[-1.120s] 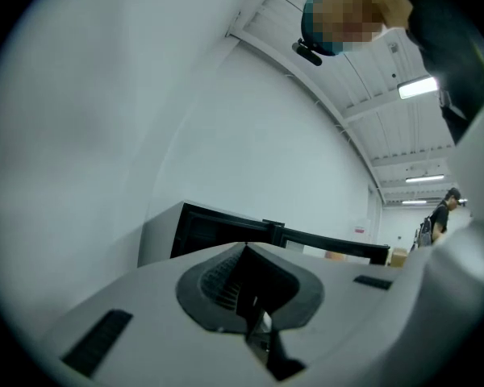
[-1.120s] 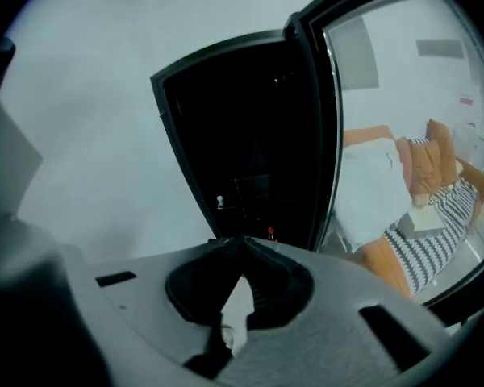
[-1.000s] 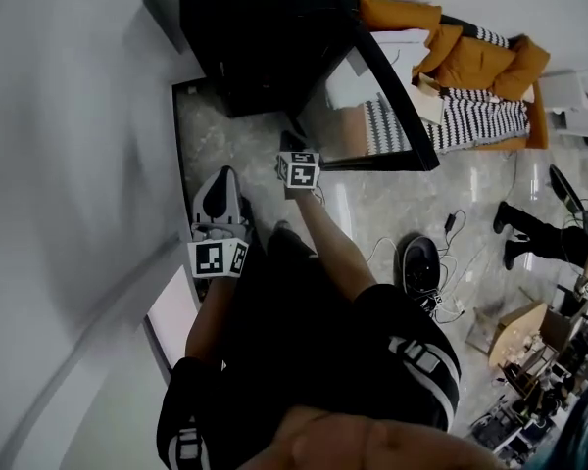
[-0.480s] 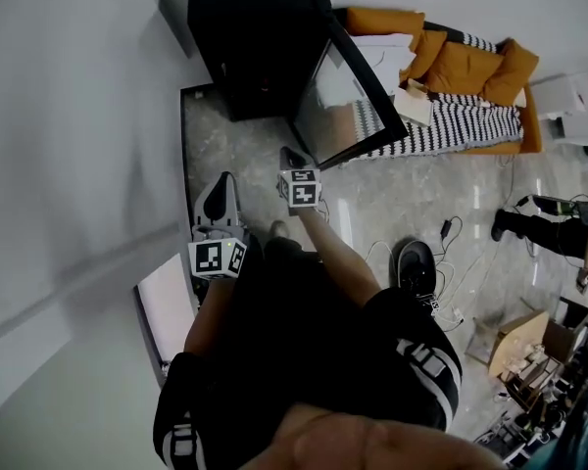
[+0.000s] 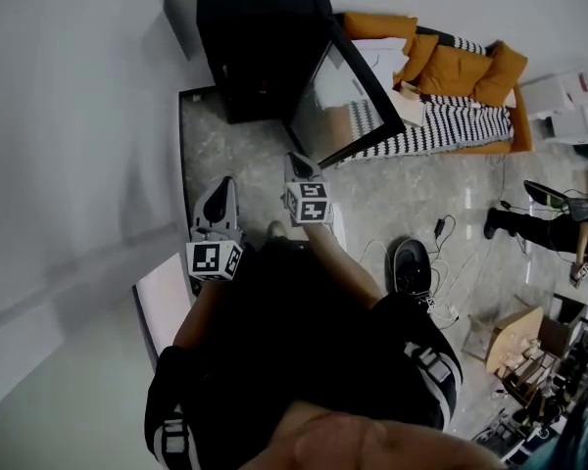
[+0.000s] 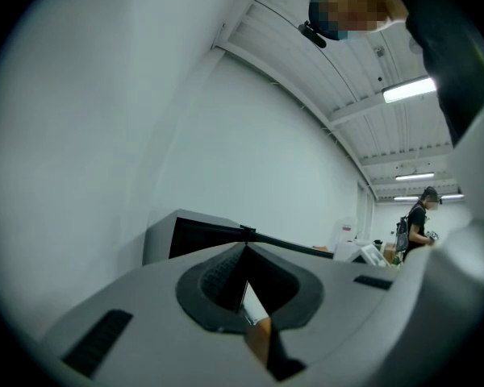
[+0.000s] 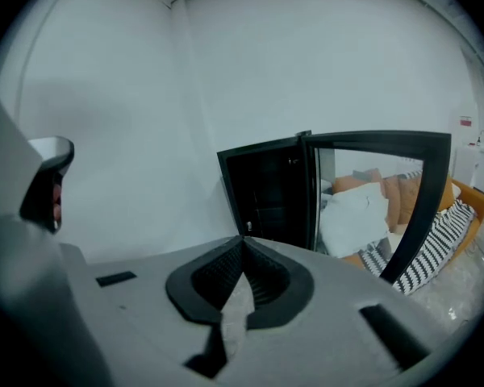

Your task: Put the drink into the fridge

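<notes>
head view shows the black fridge (image 5: 260, 47) against the wall, its glass door (image 5: 358, 91) swung wide, likely left open for access. both grippers sit in front of the person, short of it. left gripper (image 5: 223, 189) and right gripper (image 5: 294, 164) have jaws clenched together on nothing. no drink shows in any view, and the fridge's dark interior hides whatever is inside.

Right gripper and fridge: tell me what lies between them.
Nothing but bare marbled floor lies between the right gripper and the open fridge. The head view shows this stretch, and the right gripper view shows nothing in the way either.
</notes>
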